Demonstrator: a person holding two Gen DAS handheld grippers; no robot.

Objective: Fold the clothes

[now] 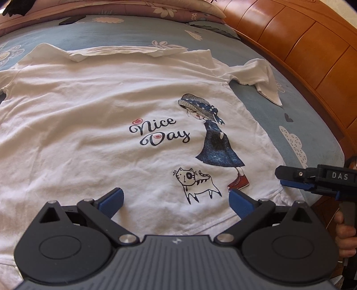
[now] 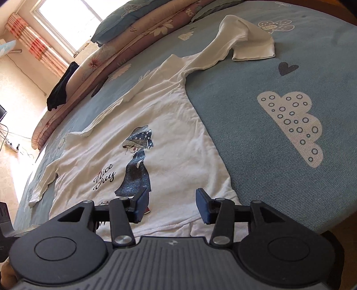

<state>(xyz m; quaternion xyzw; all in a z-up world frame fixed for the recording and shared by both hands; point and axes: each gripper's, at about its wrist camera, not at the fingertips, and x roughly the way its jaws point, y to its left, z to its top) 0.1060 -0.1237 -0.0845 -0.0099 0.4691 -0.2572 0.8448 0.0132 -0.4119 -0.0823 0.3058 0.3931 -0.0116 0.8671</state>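
Your white T-shirt [image 1: 93, 116] lies flat on the blue bedspread [image 2: 279, 73], print up. Your left gripper [image 1: 176, 200] gapes wide at its hem; the right gripper [image 2: 171, 206], at three o'clock, seems empty, half-spread.

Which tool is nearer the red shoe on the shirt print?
Left, though it's close. The left tool hangs open just below the red shoe, over the cat. The right tool sits to the shoe's right, at the shirt edge.

Bright daylight from the overexposed window [image 2: 67, 20], sharp focus, strong fisheye edge curvature.
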